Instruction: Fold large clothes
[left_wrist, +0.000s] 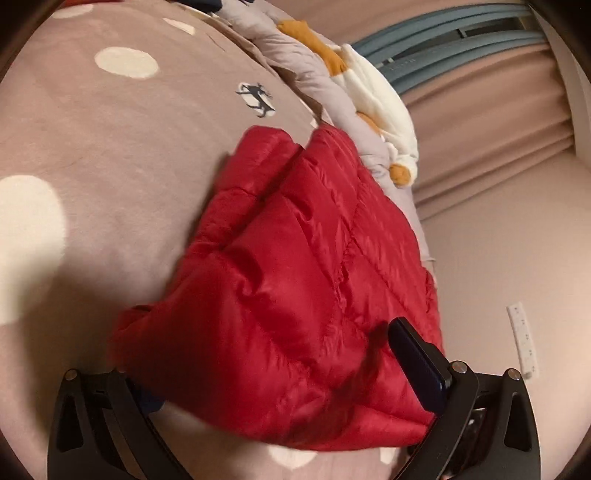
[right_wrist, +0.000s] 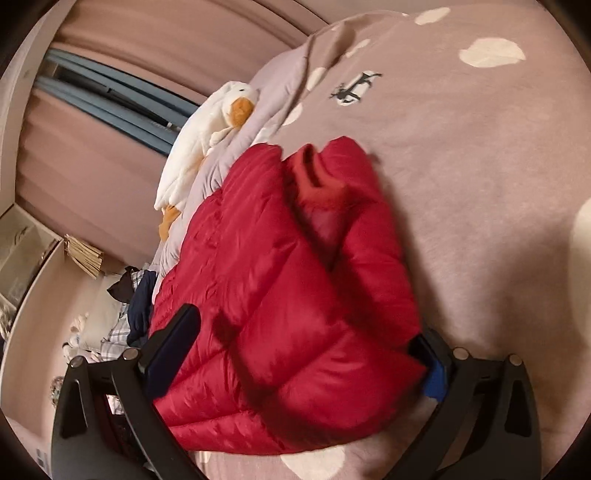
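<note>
A red puffer jacket (left_wrist: 288, 288) lies folded in a bundle on a pink spotted bedcover (left_wrist: 110, 166). My left gripper (left_wrist: 280, 373) is wide open, with the jacket's near edge between its jaws; the right finger (left_wrist: 417, 365) rests on the fabric and the left finger is hidden under it. In the right wrist view the same jacket (right_wrist: 288, 314) fills the middle, its collar (right_wrist: 321, 181) at the far end. My right gripper (right_wrist: 299, 354) is also wide open around the jacket's near edge, one finger (right_wrist: 173, 347) on each side.
A white and orange plush duck (right_wrist: 199, 147) and a grey blanket (left_wrist: 295, 59) lie along the bed's far edge. Pink curtains (left_wrist: 487, 122) hang behind. More clothes (right_wrist: 129, 306) are piled by the bed, near a shelf (right_wrist: 22, 254).
</note>
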